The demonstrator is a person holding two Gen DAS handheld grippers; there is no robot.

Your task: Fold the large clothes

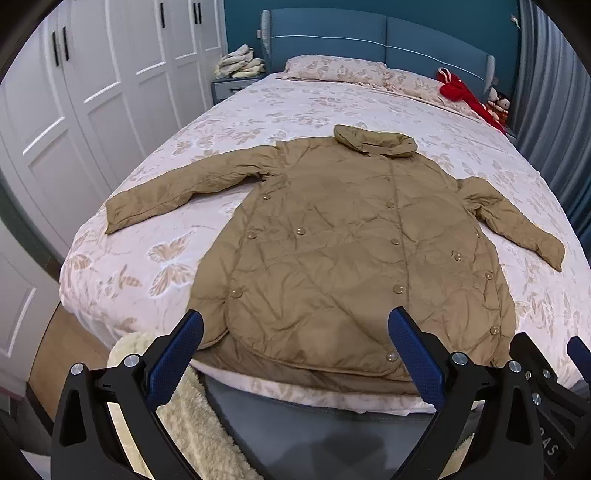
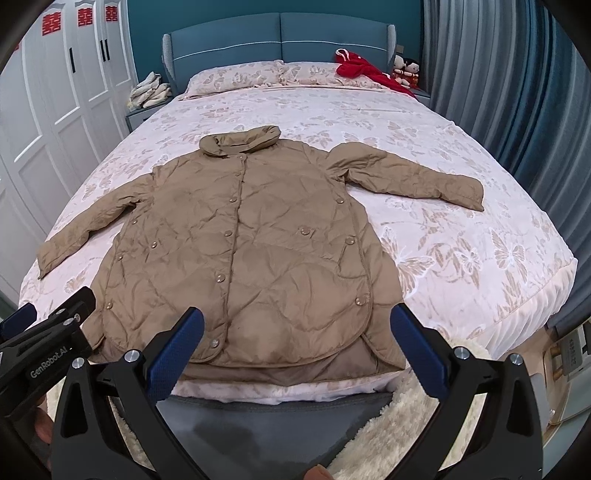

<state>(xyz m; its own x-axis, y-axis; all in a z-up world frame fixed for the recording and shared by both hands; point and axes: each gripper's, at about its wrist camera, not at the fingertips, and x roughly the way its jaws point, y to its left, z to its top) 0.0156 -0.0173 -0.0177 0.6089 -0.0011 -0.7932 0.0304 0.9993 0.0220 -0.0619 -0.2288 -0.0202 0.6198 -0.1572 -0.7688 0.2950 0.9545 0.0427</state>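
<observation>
Tan quilted button-front coat (image 1: 343, 236) lies flat on floral bed (image 1: 122, 266); left gripper (image 1: 295, 332) and right gripper (image 2: 297, 328) spread wide, holding nothing, above hem.

Both the left gripper (image 1: 295, 328) and right gripper (image 2: 297, 325) hover side by side, fingers spread wide, apparently empty.

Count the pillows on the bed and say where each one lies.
2. Both lie side by side against the headboard: the left pillow nearer the wardrobe side, the right pillow partly under the red garment. Others may be hidden.
</observation>
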